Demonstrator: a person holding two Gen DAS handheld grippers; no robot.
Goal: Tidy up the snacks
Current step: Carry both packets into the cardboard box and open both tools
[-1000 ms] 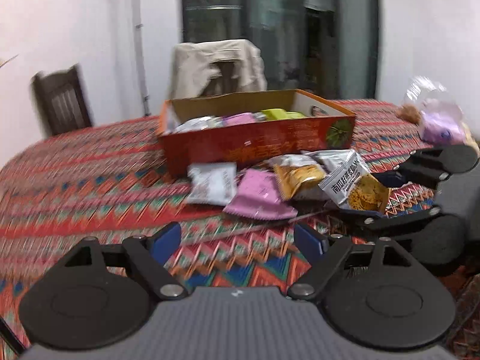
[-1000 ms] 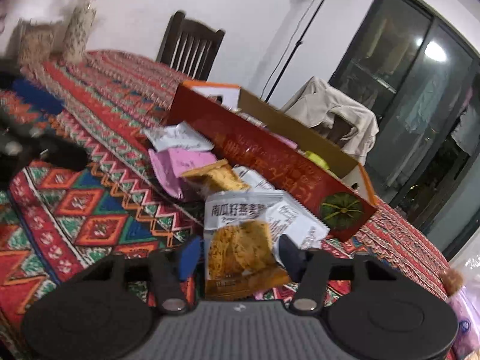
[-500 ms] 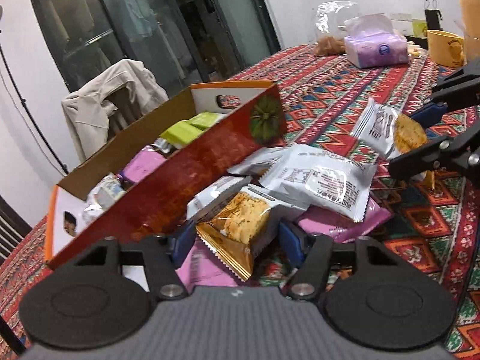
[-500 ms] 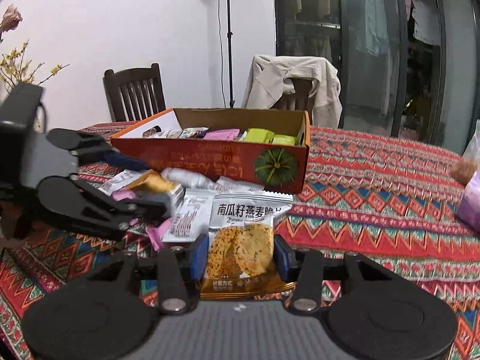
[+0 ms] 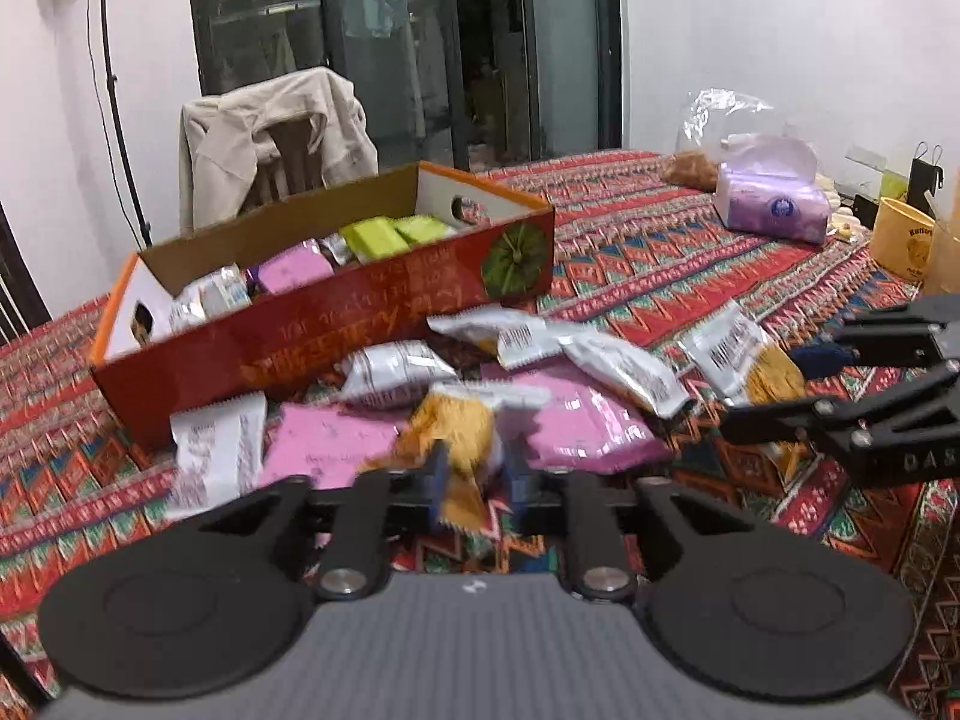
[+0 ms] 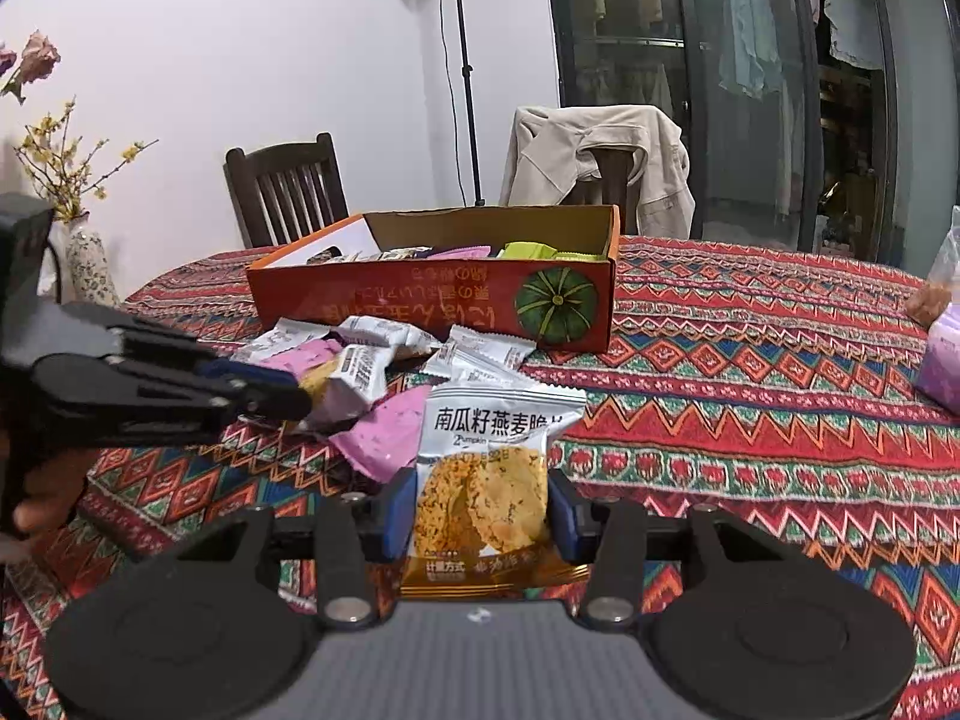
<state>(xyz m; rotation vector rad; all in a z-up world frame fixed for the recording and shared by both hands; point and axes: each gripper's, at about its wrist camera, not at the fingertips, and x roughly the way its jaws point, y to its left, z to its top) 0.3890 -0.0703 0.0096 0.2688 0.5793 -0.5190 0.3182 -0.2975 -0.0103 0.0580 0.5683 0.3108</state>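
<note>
My left gripper [image 5: 471, 477] is shut on an orange-and-silver cracker packet [image 5: 459, 438], held just above the pile of loose snack packets [image 5: 540, 384] in front of the red cardboard box [image 5: 336, 330]. My right gripper [image 6: 480, 516] is shut on a silver oat-cracker packet [image 6: 486, 480] and holds it upright above the tablecloth. The box [image 6: 444, 300] holds pink, green and silver packets. Each gripper shows in the other's view: the right gripper [image 5: 774, 384] at the far right, the left gripper [image 6: 282, 390] at the left with its packet [image 6: 354, 384].
A patterned red tablecloth [image 6: 750, 390] covers the table. A purple tissue pack [image 5: 774, 210], a plastic bag [image 5: 714, 126] and a yellow mug [image 5: 906, 246] stand at the right. Chairs [image 6: 288, 192] stand behind, one draped with a jacket [image 5: 276, 132]. A vase [image 6: 90, 264] stands at the left.
My left gripper closed on the orange cracker packet and lifted it off the pile while swinging back to face the box. My right gripper kept its packet and barely moved.
</note>
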